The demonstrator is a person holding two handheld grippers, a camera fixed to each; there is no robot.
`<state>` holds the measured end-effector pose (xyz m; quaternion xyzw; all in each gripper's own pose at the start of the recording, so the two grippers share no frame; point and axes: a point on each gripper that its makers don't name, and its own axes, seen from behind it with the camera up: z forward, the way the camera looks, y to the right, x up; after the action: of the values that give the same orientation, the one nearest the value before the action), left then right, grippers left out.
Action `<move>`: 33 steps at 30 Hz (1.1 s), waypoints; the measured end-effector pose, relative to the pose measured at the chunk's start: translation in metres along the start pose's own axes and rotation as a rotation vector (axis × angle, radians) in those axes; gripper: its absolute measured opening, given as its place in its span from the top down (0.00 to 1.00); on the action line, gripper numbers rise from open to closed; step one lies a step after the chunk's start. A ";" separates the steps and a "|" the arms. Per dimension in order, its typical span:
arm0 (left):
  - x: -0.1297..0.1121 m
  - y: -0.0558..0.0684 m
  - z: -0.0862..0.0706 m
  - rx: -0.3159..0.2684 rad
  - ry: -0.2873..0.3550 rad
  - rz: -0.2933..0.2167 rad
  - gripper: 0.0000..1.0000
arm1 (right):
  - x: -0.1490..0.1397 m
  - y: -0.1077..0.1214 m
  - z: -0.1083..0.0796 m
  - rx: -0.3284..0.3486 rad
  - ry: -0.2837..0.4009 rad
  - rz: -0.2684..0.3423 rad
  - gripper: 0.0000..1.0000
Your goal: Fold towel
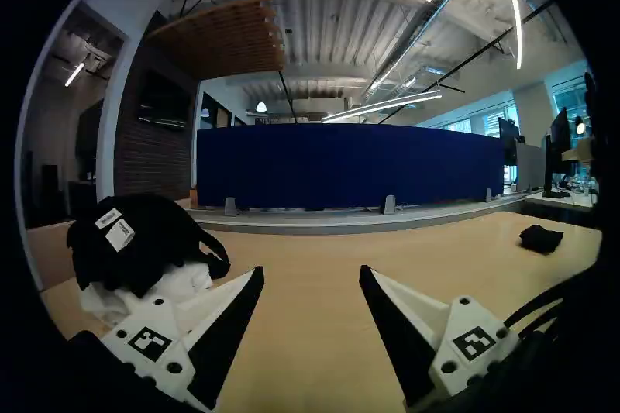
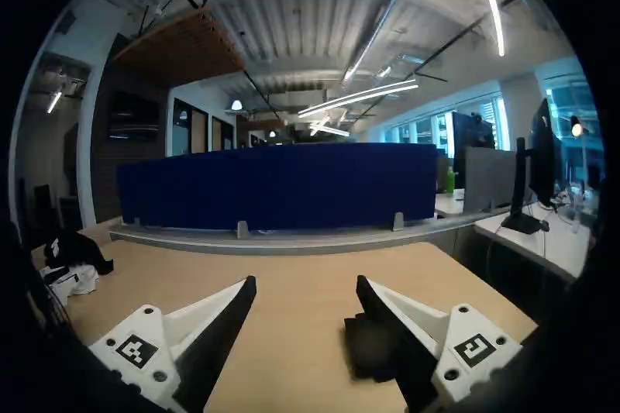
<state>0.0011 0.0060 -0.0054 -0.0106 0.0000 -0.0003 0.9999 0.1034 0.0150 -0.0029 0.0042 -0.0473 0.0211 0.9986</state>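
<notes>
Towels point(image 1: 147, 246), black and white, lie heaped on the left of the table point(image 1: 325, 258). Left gripper point(image 1: 310, 277) hangs released over bare wood. Farther right, a folded black towel point(image 2: 370, 347) sits just beside one finger of the right gripper point(image 2: 304, 285), likewise spread wide.

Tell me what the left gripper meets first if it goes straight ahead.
The left gripper would likely reach the blue partition past the table edge; the cloth pile lies aside. Depth is unclear.

Tabletop point(image 1: 325, 250) smooth, matt pale wood; left gripper point(image 1: 311, 293) fingers white matt plastic with black faces; towel heap point(image 1: 147, 246) soft black cloth over white; divider point(image 1: 349, 165) matt blue fabric.
</notes>
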 end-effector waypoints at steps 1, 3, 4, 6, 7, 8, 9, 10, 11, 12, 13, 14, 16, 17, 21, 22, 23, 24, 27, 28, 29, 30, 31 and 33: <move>0.000 0.000 0.000 0.000 0.000 0.000 0.09 | -0.004 0.001 0.001 0.000 0.004 0.004 0.00; 0.000 0.000 0.000 0.000 0.000 0.001 0.09 | -0.014 0.004 0.004 -0.001 0.012 0.011 0.00; 0.000 0.000 0.001 0.000 0.000 0.000 0.09 | -0.020 0.006 0.005 -0.002 0.015 0.012 0.00; 0.001 0.000 0.001 0.000 0.000 0.000 0.09 | -0.030 0.008 0.008 -0.003 0.019 0.014 0.00; 0.001 0.000 0.001 0.000 0.000 0.000 0.09 | -0.036 0.009 0.010 -0.003 0.019 0.016 0.00; 0.001 0.000 0.001 0.000 0.000 0.000 0.09 | -0.041 0.009 0.011 -0.004 0.020 0.019 0.00; 0.001 0.000 0.001 0.000 0.000 0.000 0.09 | -0.047 0.010 0.012 -0.004 0.021 0.021 0.00; 0.001 0.000 0.001 0.000 0.000 0.000 0.09 | -0.052 0.010 0.014 -0.003 0.022 0.022 0.00; 0.000 0.000 0.001 0.000 0.000 0.000 0.09 | -0.059 0.010 0.015 -0.001 0.024 0.023 0.00; 0.000 0.000 0.001 0.000 0.000 0.000 0.09 | -0.064 0.010 0.016 -0.002 0.027 0.024 0.00; 0.000 0.000 0.001 0.000 0.000 0.000 0.09 | -0.068 0.011 0.016 -0.005 0.029 0.024 0.00; 0.000 0.000 0.001 0.000 0.000 0.000 0.09 | -0.073 0.012 0.017 -0.009 0.032 0.024 0.00; 0.000 0.000 0.001 0.000 0.000 0.000 0.09 | -0.078 0.014 0.018 -0.018 0.037 0.024 0.00; 0.000 0.000 0.001 0.000 0.000 0.000 0.09 | -0.080 0.015 0.019 -0.024 0.041 0.023 0.00; 0.000 0.000 0.001 0.000 0.000 0.000 0.09 | -0.089 0.020 0.019 -0.051 0.045 0.018 0.00; 0.000 0.000 0.001 0.000 0.000 0.000 0.09 | -0.090 0.020 0.019 -0.054 0.044 0.019 0.00; 0.000 0.000 0.001 0.000 0.000 0.000 0.09 | -0.092 0.020 0.019 -0.058 0.044 0.020 0.00; 0.001 0.000 0.001 0.000 0.000 0.000 0.09 | -0.093 0.018 0.019 -0.056 0.046 0.022 0.00; 0.001 0.000 0.002 0.000 0.000 0.000 0.09 | -0.095 0.011 0.018 -0.040 0.057 0.031 0.00; 0.001 0.000 0.002 0.000 0.000 0.000 0.09 | -0.096 0.010 0.018 -0.037 0.059 0.036 0.00; 0.001 0.000 0.002 0.000 0.000 0.000 0.09 | -0.097 0.009 0.019 -0.034 0.062 0.041 0.00; 0.001 0.000 0.002 0.000 0.000 0.000 0.09 | -0.097 0.008 0.019 -0.033 0.066 0.043 0.00; 0.001 0.000 0.002 0.000 0.000 0.000 0.09 | -0.096 0.008 0.019 -0.033 0.070 0.044 0.00; 0.001 0.000 0.001 0.000 0.000 0.000 0.09 | -0.094 0.008 0.018 -0.033 0.078 0.045 0.00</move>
<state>0.0018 0.0056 -0.0040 -0.0107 -0.0001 -0.0002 0.9999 0.0074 0.0183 0.0066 -0.0142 -0.0090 0.0430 0.9989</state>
